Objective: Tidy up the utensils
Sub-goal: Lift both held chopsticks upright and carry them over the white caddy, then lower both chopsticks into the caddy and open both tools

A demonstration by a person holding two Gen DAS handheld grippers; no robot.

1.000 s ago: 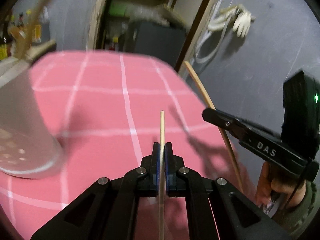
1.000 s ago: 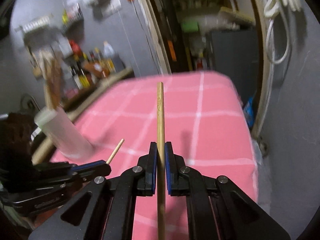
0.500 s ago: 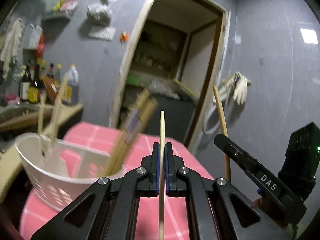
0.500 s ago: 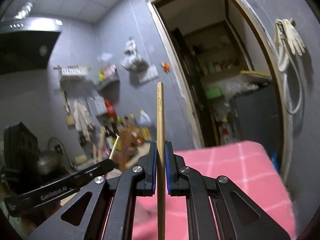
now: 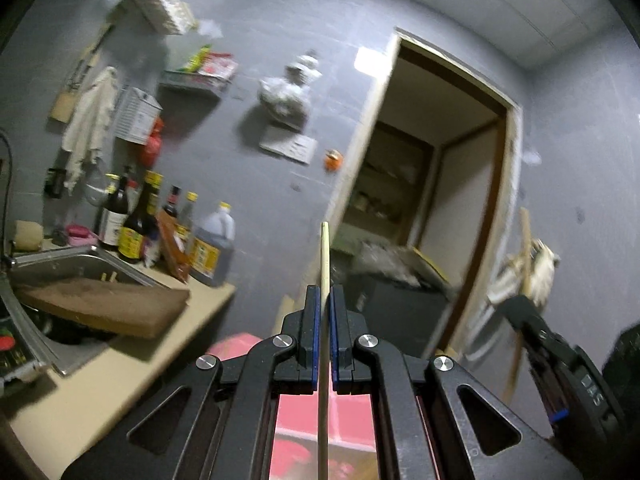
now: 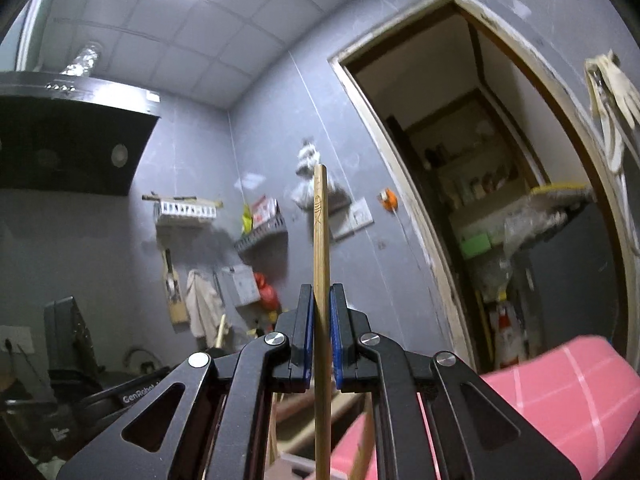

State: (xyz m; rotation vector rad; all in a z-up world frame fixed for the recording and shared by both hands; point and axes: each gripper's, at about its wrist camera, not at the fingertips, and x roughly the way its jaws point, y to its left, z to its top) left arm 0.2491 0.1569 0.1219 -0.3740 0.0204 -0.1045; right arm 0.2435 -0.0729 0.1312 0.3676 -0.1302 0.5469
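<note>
My left gripper [image 5: 325, 296] is shut on a thin pale chopstick [image 5: 324, 256] that points up and forward, tilted toward the wall. My right gripper [image 6: 320, 294] is shut on a darker bamboo chopstick [image 6: 321, 236] with a small fish mark near its top. The right gripper also shows at the right edge of the left wrist view [image 5: 532, 320], holding its chopstick [image 5: 525, 240] upright. The left gripper's body shows at the lower left of the right wrist view [image 6: 132, 394]. The white utensil holder is out of sight in both views.
A pink checked tablecloth [image 6: 560, 392] lies below, also low in the left wrist view [image 5: 320, 416]. A counter with a sink [image 5: 60, 276], a wooden board [image 5: 104, 308] and sauce bottles [image 5: 160, 232] stands at the left. An open doorway [image 6: 500, 200] is ahead.
Both grippers have tilted steeply upward, each still holding its chopstick. The table and the white utensil holder have dropped out of view; the wall, doorway and ceiling now fill the frames.
</note>
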